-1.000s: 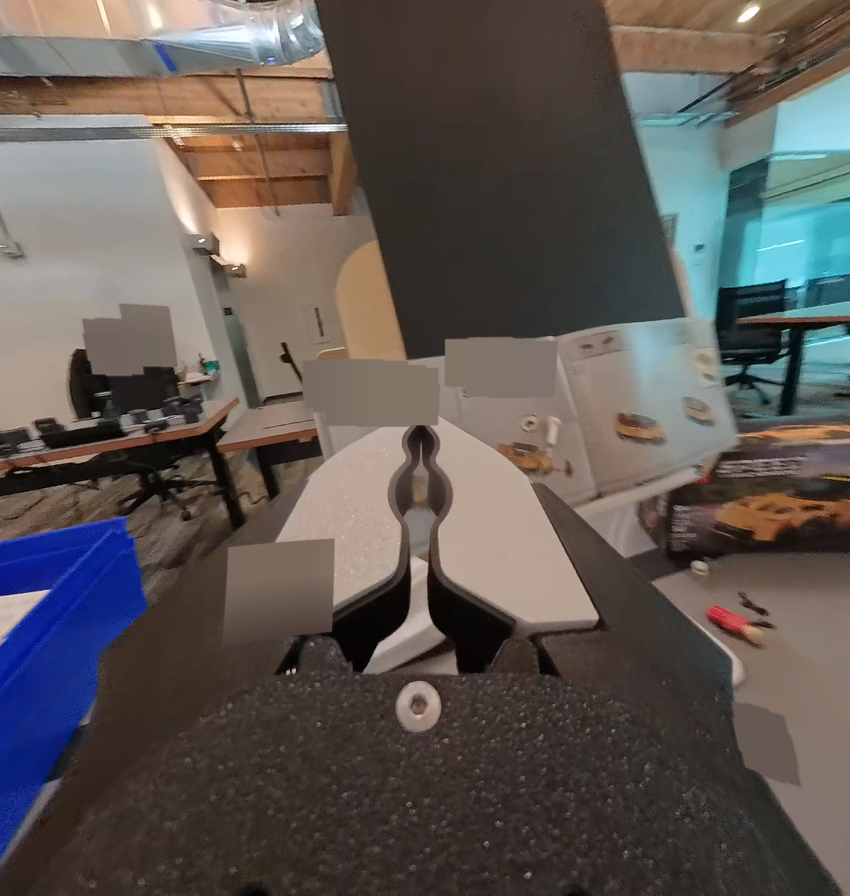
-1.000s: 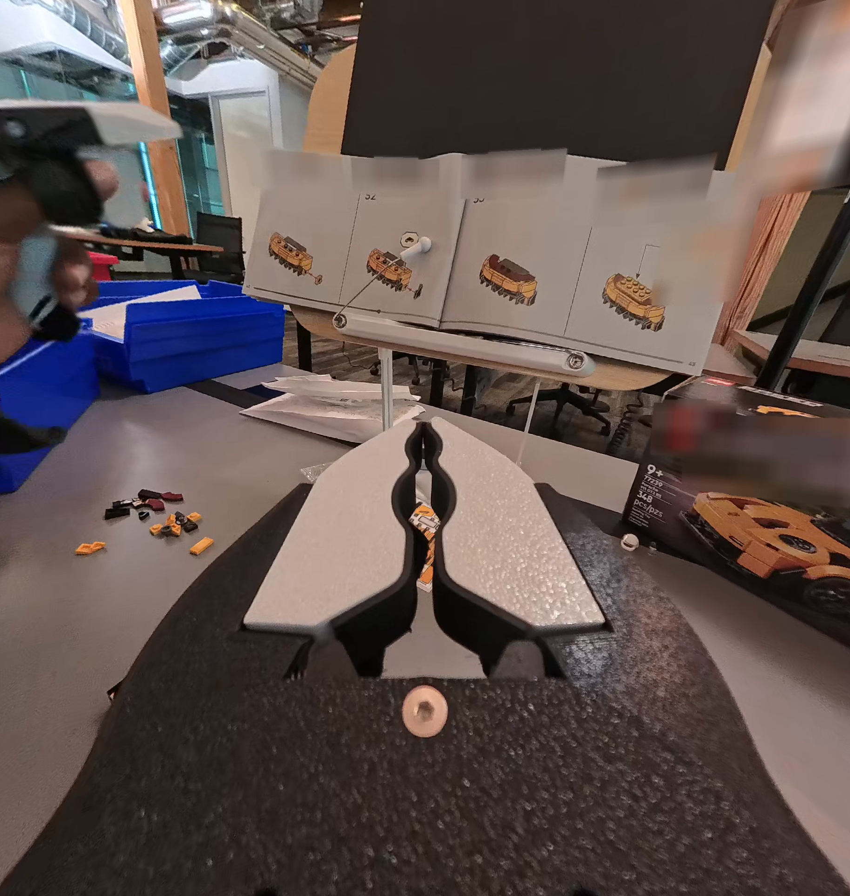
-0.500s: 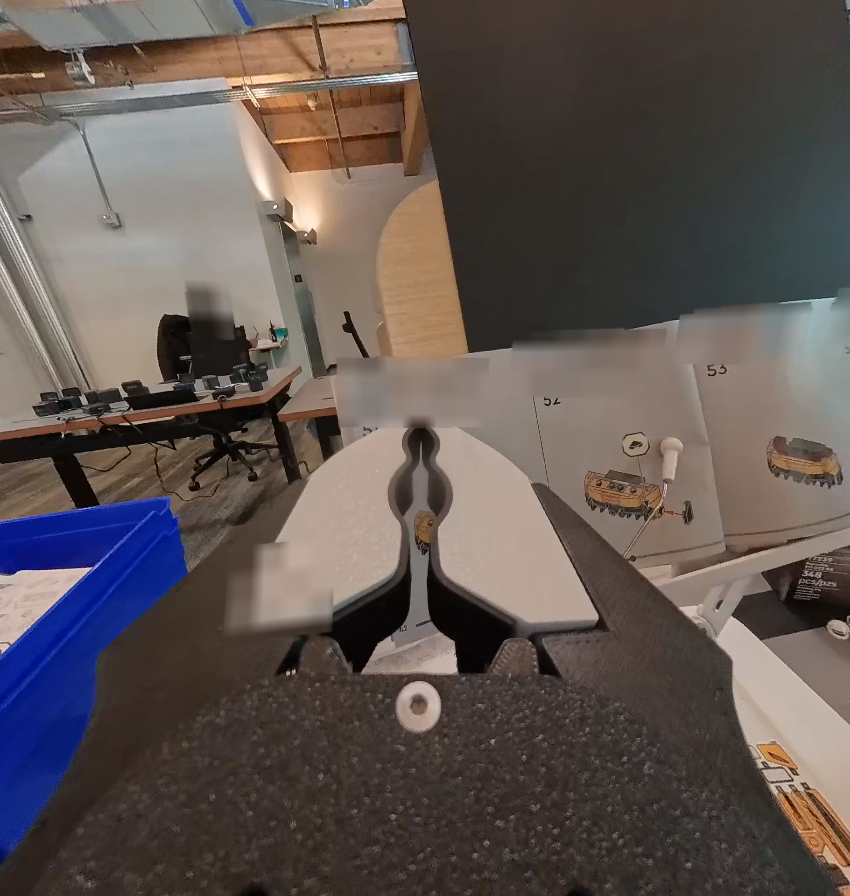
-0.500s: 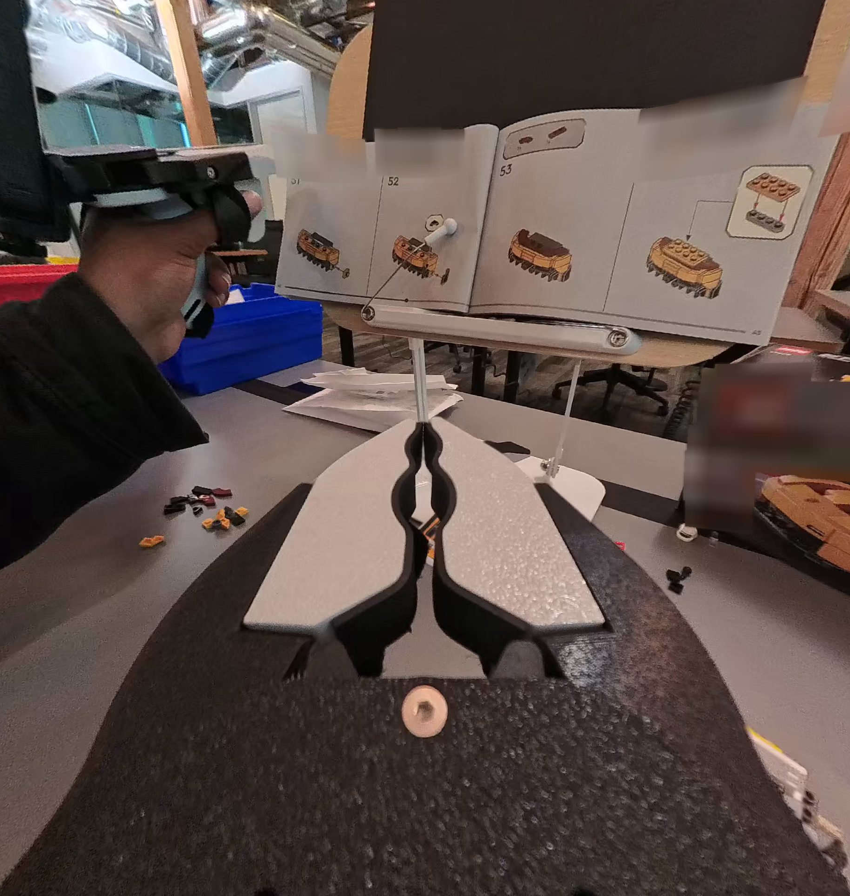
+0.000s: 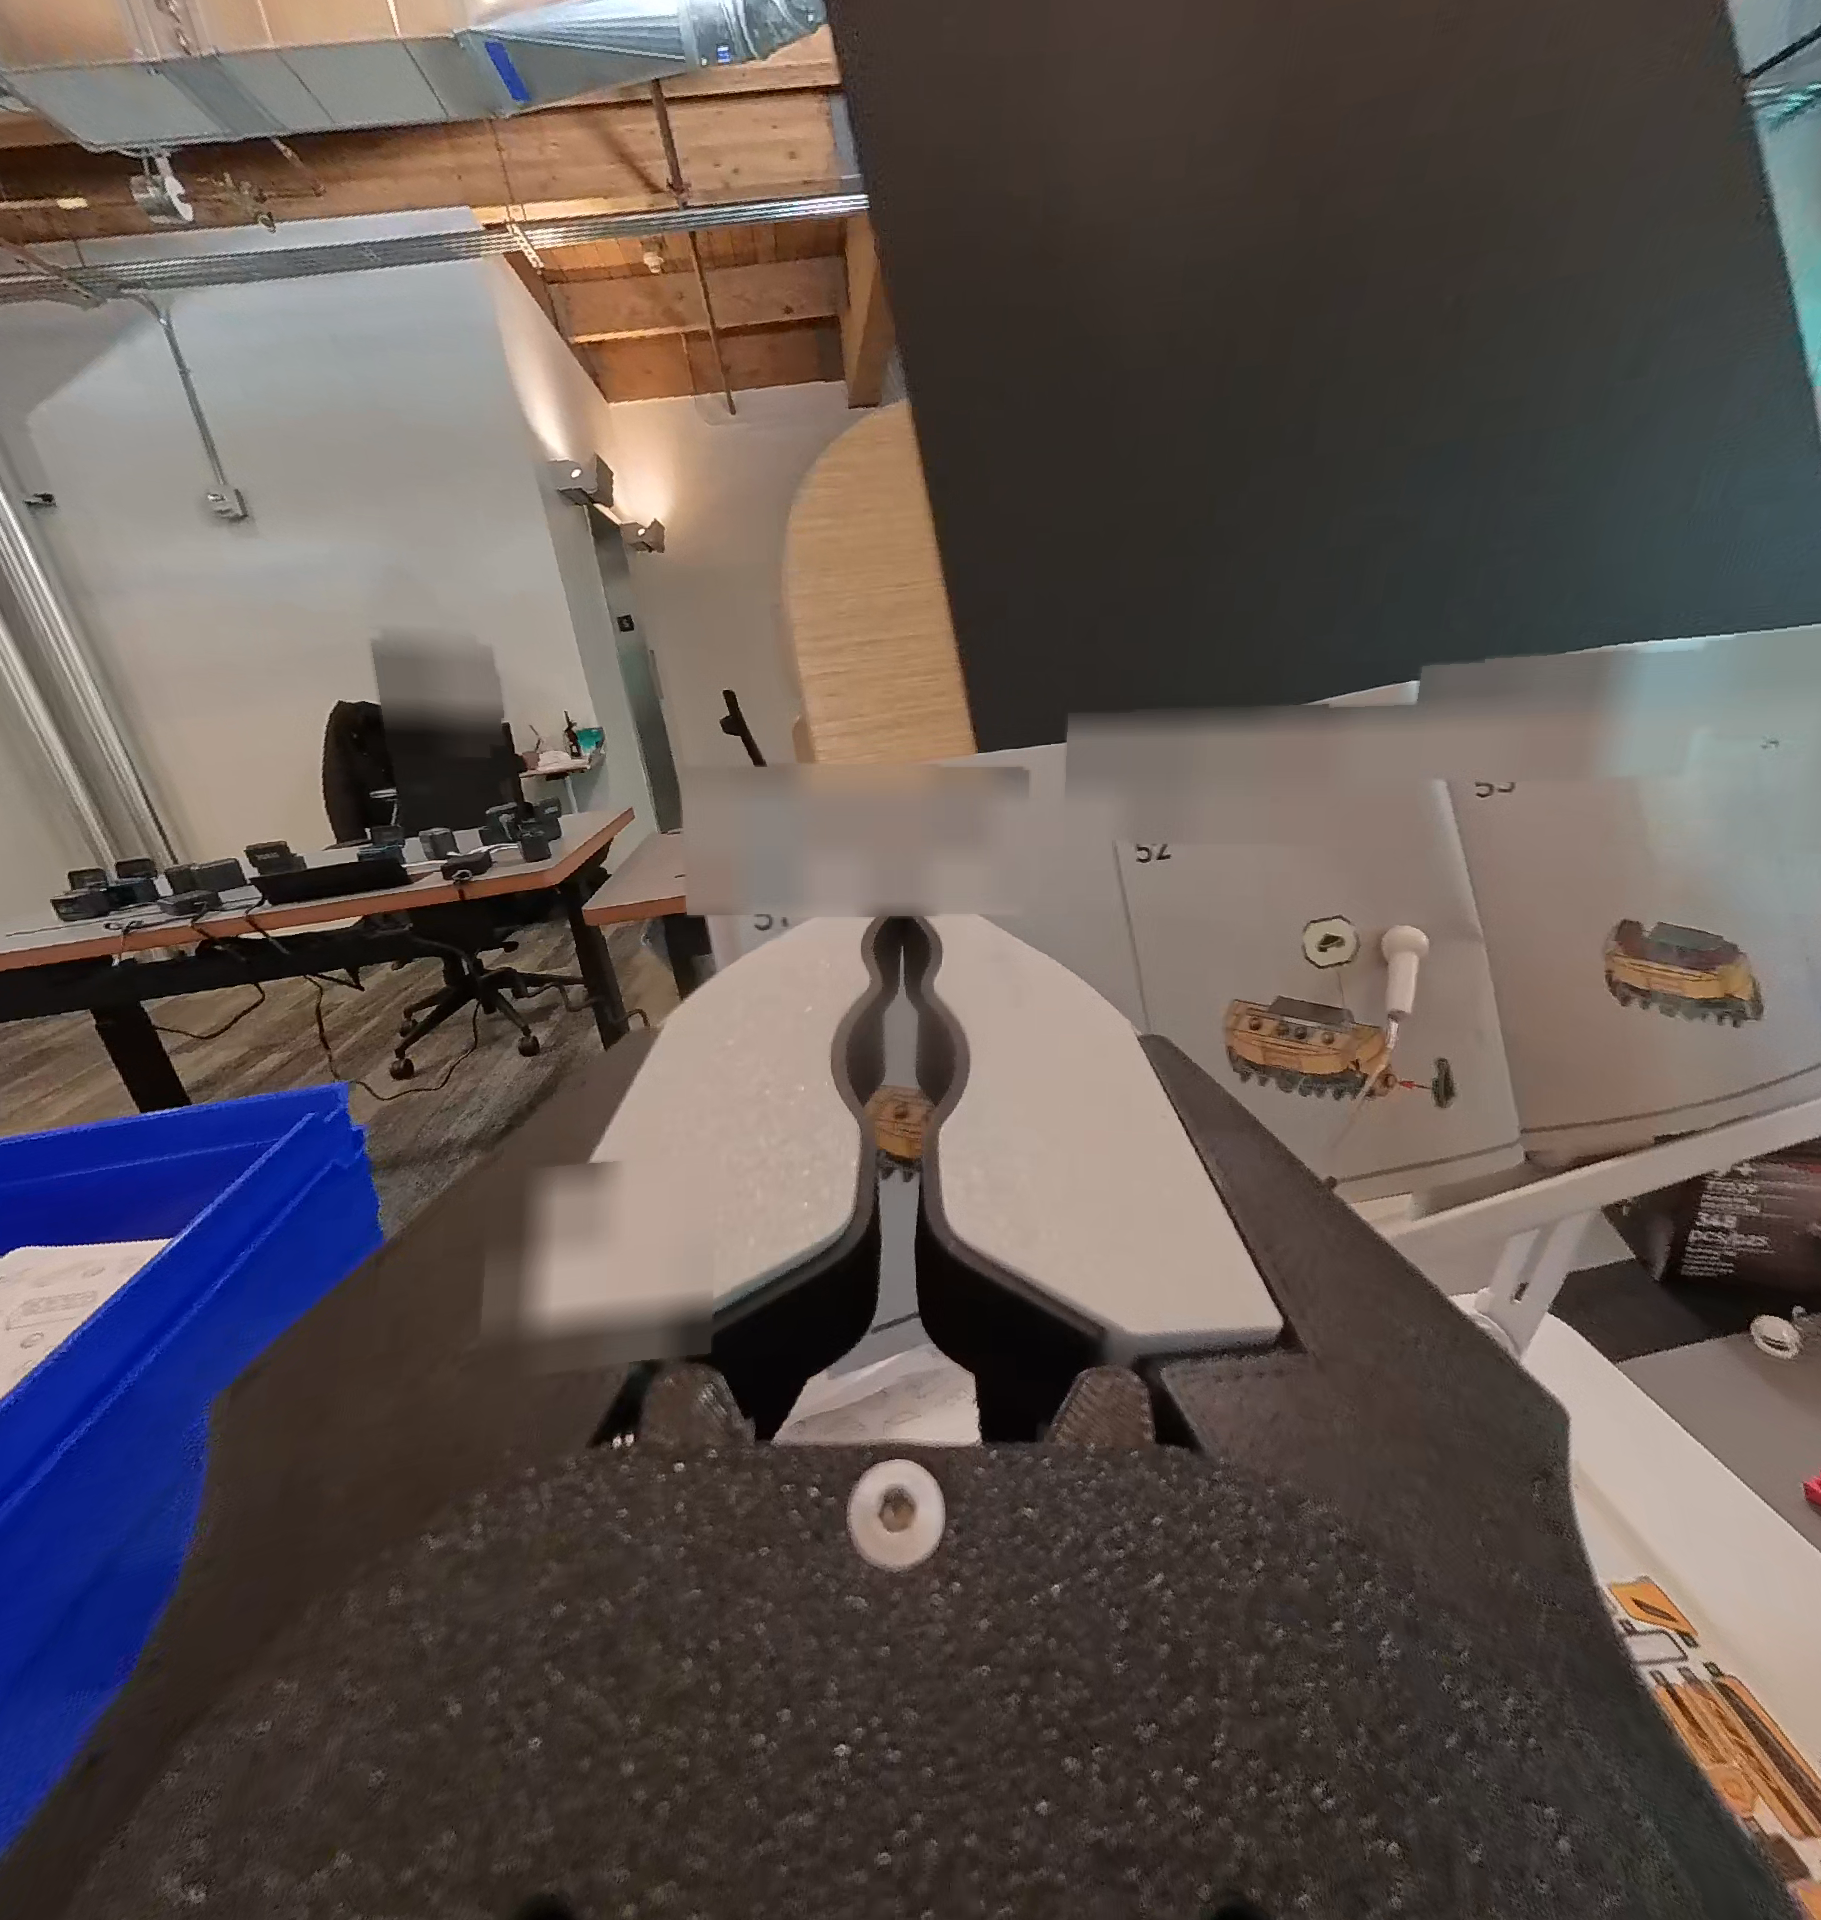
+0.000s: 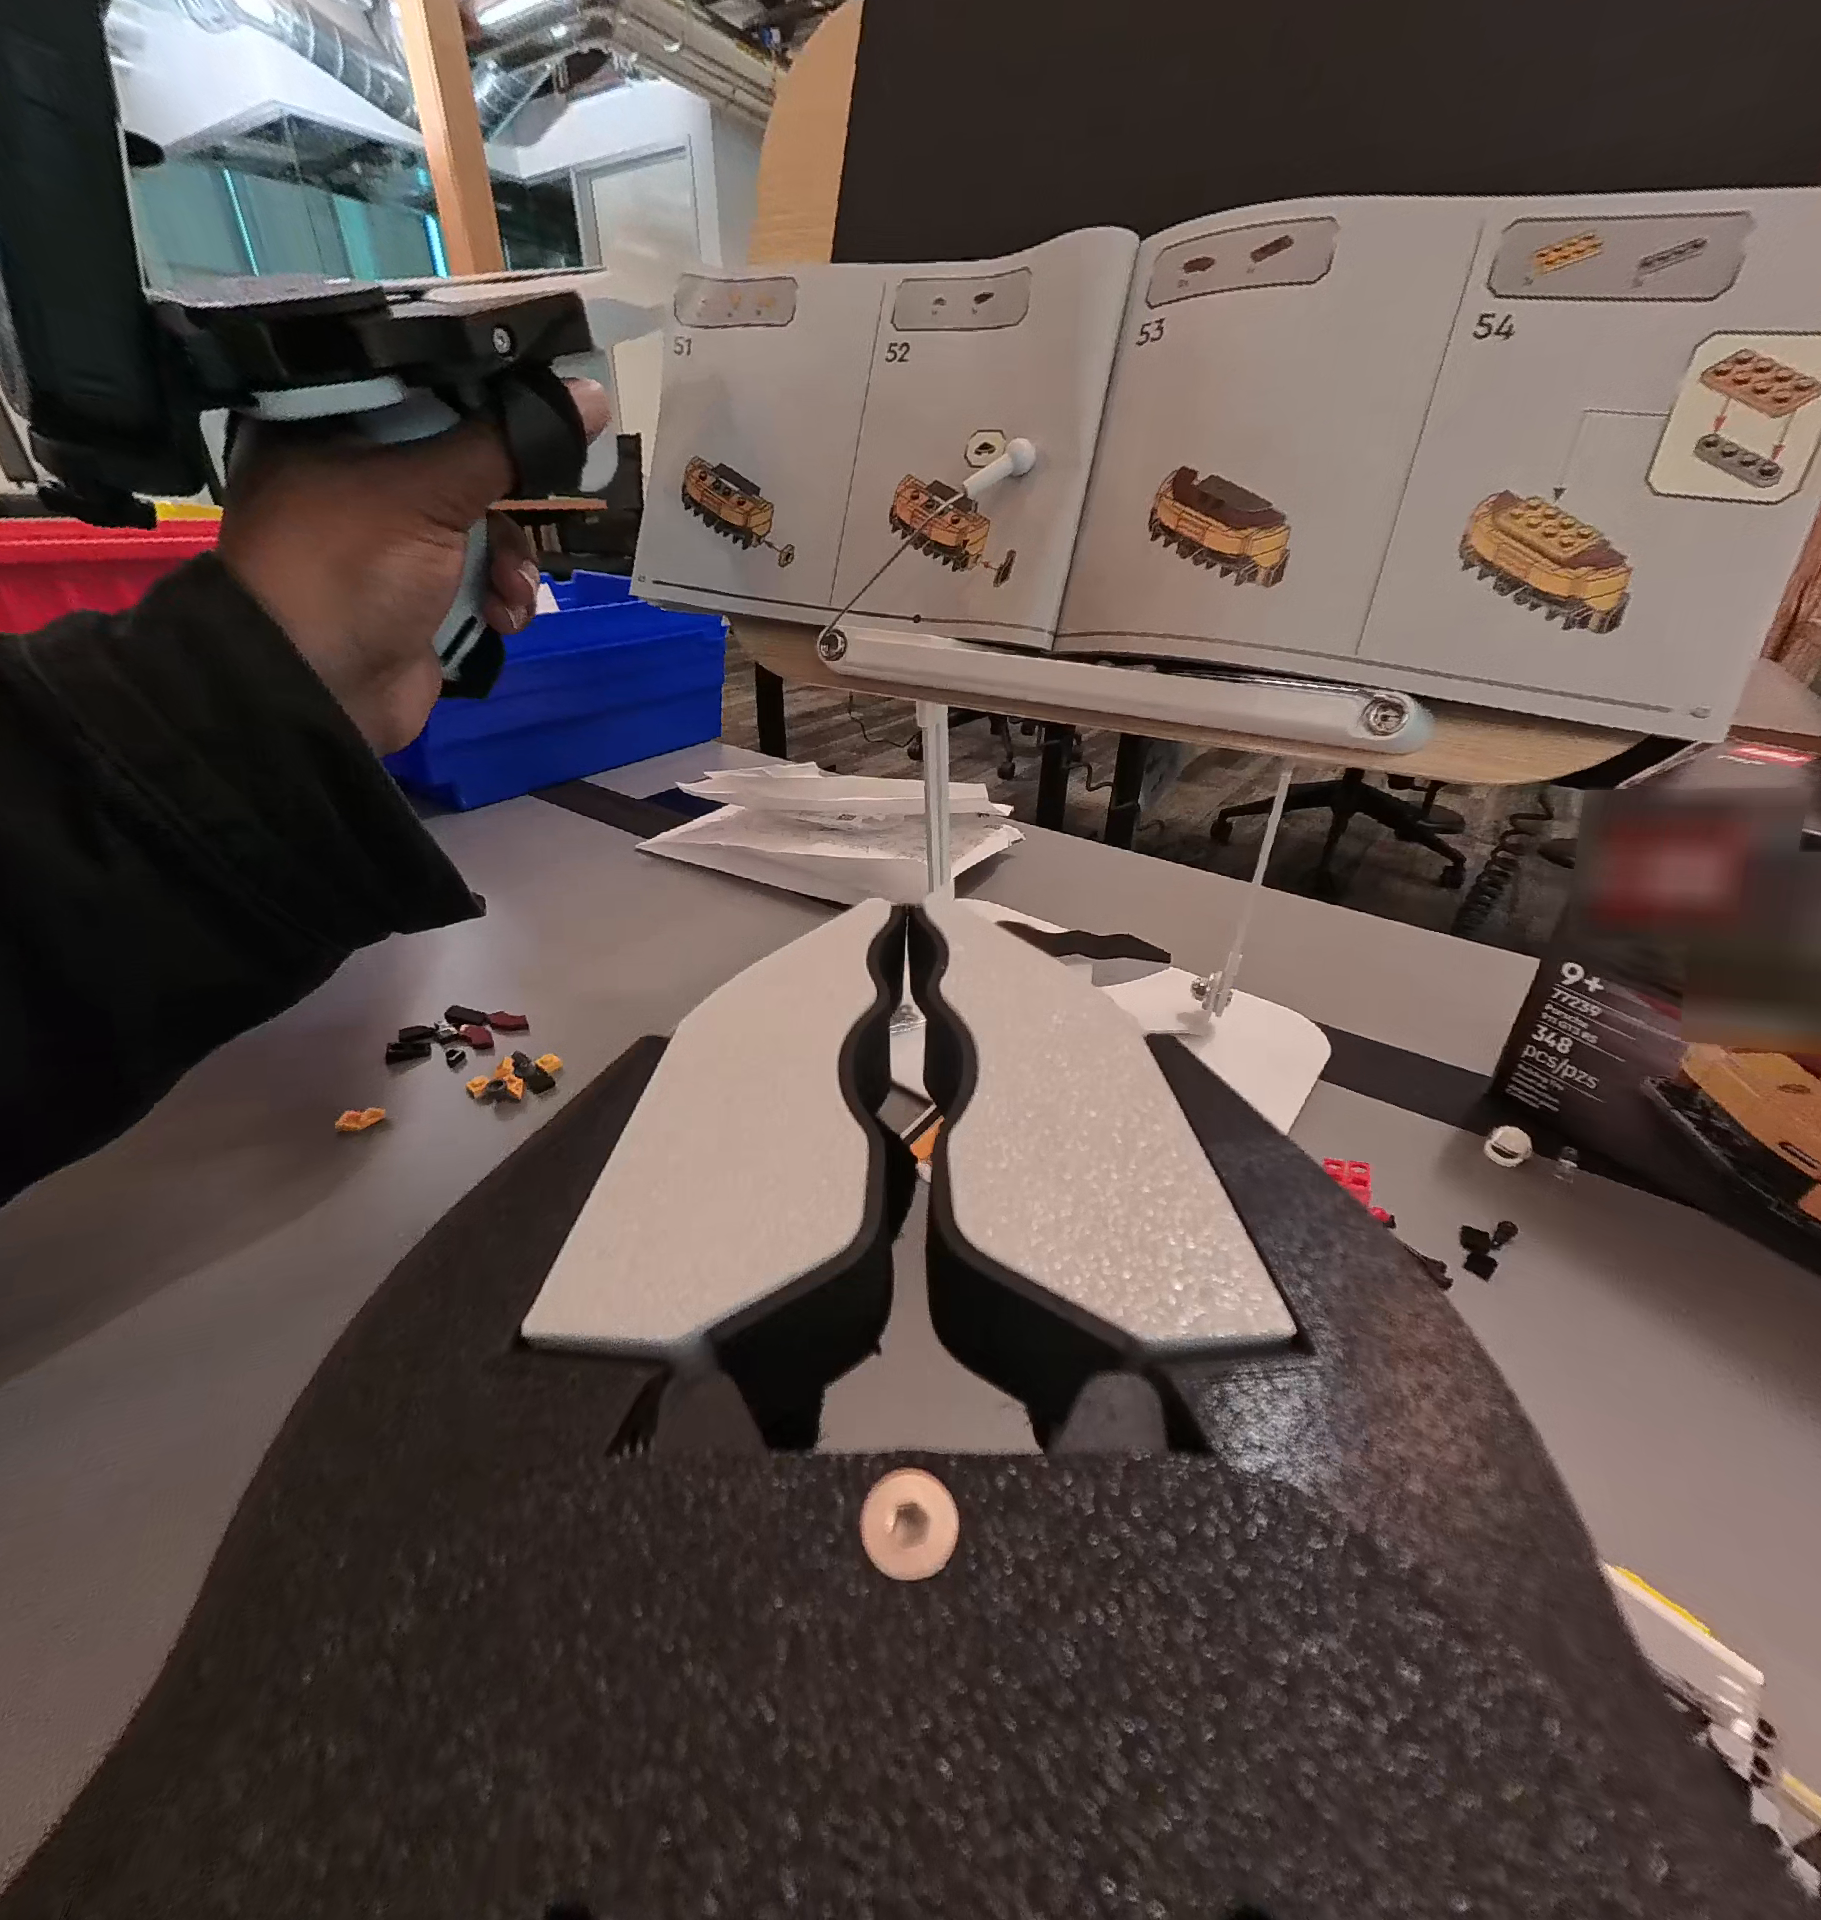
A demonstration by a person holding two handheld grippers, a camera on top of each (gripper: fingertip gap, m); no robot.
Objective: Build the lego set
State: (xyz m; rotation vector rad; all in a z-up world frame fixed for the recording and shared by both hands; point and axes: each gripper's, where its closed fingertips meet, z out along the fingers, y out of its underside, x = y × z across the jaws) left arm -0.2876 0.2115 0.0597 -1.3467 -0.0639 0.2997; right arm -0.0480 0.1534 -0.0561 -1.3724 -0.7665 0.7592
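Note:
The open instruction booklet [image 6: 1197, 436] stands on a white holder above the grey table [image 6: 625, 966]; it also shows in the left wrist view [image 5: 1353, 987]. My left gripper [image 5: 901, 925] is shut and raised in front of the booklet's left page, whose printed picture shows through the finger gap. A hand [image 6: 366, 551] holds it at the upper left of the right wrist view. My right gripper [image 6: 906, 914] is shut low over the table. Something orange [image 6: 927, 1138] shows in its gap; I cannot tell whether it is held. Loose black, dark red and orange pieces [image 6: 480, 1049] lie to the left.
The lego box [image 6: 1716, 1039] lies at the right, with red pieces [image 6: 1353, 1179], black pieces [image 6: 1482, 1242] and a white round piece [image 6: 1506, 1143] before it. Blue bins [image 6: 594, 686] and a red bin [image 6: 54, 561] stand left. Paper bags [image 6: 833, 821] lie behind. A sticker sheet [image 5: 1737, 1745] lies near. Left tips to right tips: about 30 centimetres.
The left gripper has turned left and come closer to the booklet. The right gripper has moved nearer the booklet holder. Both stay shut.

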